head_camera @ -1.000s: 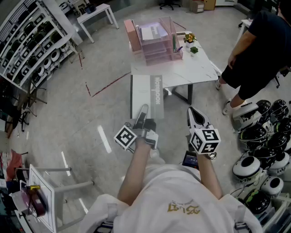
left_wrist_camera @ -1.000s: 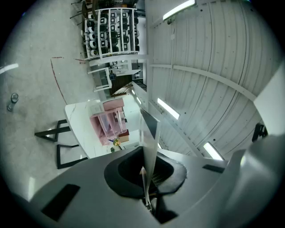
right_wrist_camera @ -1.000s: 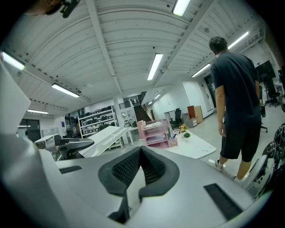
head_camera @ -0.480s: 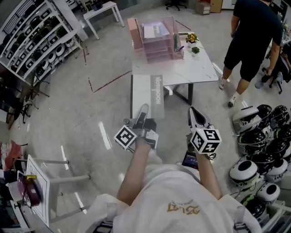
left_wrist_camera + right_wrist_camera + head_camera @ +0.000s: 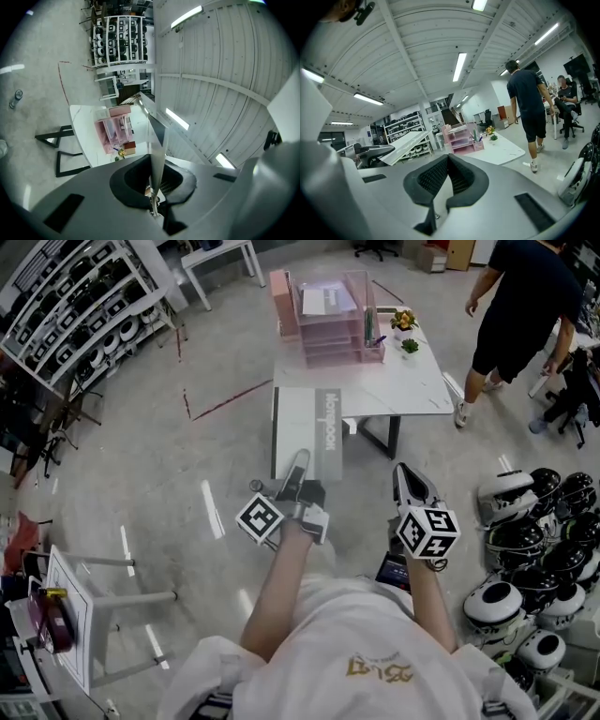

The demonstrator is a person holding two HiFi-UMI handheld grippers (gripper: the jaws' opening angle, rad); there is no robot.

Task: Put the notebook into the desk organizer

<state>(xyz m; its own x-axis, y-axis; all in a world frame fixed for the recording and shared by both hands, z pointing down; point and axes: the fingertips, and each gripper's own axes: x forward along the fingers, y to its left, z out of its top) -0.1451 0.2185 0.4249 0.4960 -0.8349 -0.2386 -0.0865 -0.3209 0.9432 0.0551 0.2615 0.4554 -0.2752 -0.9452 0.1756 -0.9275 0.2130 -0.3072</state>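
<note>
Counting one notebook (image 5: 307, 427), one desk organizer (image 5: 333, 320): left gripper (image 5: 299, 463) fingers (image 5: 130, 183) pinch the notebook's edge; right gripper (image 5: 404, 471) fingers (image 5: 430, 176) closed, empty.

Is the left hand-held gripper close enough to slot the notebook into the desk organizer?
Probably not: the left hand-held gripper holds the notebook short of the table, and the desk organizer sits at its far end. Nothing blocks it.

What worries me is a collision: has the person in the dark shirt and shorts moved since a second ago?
Yes. The dark-clothed person has stepped from the near right corner of the white table farther along its right edge.
</note>
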